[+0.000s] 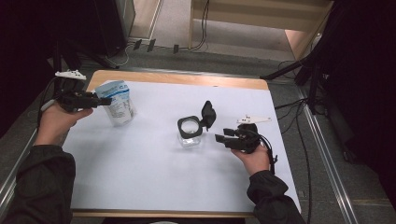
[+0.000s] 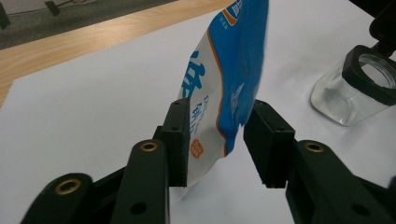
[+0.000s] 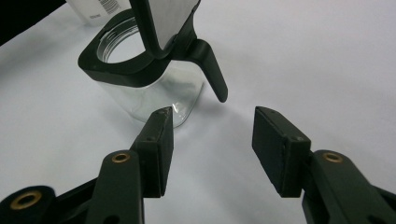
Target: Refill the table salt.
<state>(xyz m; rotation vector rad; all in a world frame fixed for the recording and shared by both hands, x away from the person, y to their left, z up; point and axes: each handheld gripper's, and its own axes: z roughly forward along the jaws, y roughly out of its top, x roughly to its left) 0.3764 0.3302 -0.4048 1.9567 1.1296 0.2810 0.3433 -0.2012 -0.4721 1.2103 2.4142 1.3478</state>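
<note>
Pouch [image 1: 117, 102] of white and blue film, printed with blue characters and an orange outline, stands at the left end of the table [image 1: 177, 79] on the white sheet [image 1: 154, 168]; in the left gripper view its lower edge hangs between the two black jaws, tilted, with a small orange mark near the bottom corner; the left jaw's pad lies against the film, while the right pad stands just beside the blue edge, and whether it presses there I cannot tell; the left gripper [image 2: 217, 140] is thus partly closed around the pouch.

Jar [image 1: 189, 135] of clear glass with a square black collar sits near the middle of the sheet, well apart from the pouch; its black lid [image 1: 208, 114] is hinged up and stands tilted behind the opening; the jar looks empty as far as the glass shows.

Left hand [image 1: 58, 119] comes in from the left edge, forearm in a dark sleeve, holding its gripper level and pointed toward the pouch; right hand [image 1: 254, 156] rests low at the right of the jar, its gripper aimed at the jar's side; the right gripper [image 3: 212, 140] is half open, nothing between its pads, the left one just short of the glass wall.
</note>
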